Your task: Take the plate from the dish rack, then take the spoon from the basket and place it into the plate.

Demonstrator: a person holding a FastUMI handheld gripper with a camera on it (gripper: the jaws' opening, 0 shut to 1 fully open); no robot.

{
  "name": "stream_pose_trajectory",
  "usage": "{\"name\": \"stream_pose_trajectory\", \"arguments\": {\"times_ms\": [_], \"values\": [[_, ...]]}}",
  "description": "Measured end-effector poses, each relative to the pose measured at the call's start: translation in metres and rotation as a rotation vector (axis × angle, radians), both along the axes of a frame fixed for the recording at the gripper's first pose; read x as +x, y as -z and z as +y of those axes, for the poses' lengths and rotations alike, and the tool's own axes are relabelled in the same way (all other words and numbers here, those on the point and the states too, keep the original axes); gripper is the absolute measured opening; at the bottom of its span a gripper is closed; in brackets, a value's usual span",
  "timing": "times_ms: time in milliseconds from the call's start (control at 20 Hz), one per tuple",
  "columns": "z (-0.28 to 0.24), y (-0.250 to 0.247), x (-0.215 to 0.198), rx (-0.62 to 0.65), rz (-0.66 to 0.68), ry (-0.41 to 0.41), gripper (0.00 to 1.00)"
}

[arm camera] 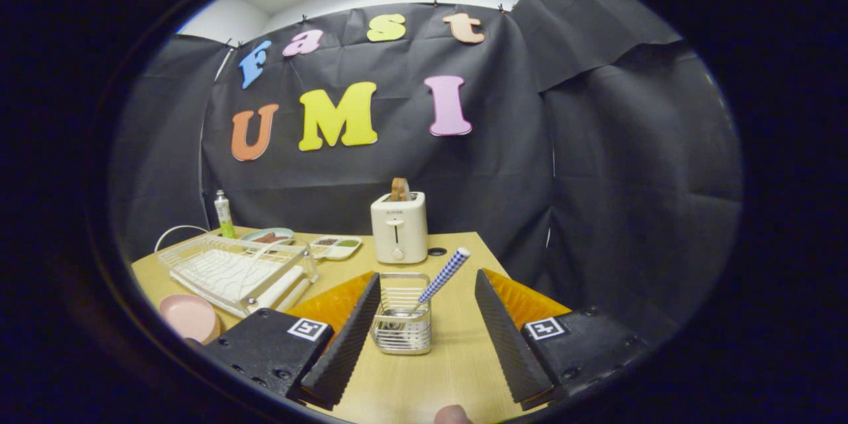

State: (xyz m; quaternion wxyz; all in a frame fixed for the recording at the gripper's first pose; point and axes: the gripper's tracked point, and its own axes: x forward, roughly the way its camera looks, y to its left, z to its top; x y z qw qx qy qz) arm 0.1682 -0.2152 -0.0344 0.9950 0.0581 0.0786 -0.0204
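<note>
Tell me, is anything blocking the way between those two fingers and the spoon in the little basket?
Nothing visible blocks it. The gripper is open, and the wire basket sits on the table between its fingers. The spoon leans out of the basket with its checked handle free above the rim. The toaster stands further back.

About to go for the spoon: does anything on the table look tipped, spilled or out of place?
Nothing stands out. The spoon leans in the upright basket between the open hand-held gripper fingers, and the pink plate lies flat beside the dish rack.
</note>
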Motion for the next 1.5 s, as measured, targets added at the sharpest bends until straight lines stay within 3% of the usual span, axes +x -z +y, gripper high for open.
{"name": "stream_pose_trajectory", "arguments": {"times_ms": [250, 350, 700, 1050, 1300, 1500], "values": [[-0.001, 0.022, 0.038, 0.049, 0.053, -0.051, 0.91], [0.000, 0.024, 0.049, 0.048, 0.063, -0.063, 0.83], [0.010, 0.019, 0.055, 0.064, 0.072, -0.078, 0.35], [0.038, 0.008, 0.047, 0.113, 0.095, -0.118, 0.18], [0.041, 0.001, 0.046, 0.117, 0.118, -0.065, 0.08], [0.019, -0.023, 0.043, 0.067, 0.084, 0.048, 0.08]]}}
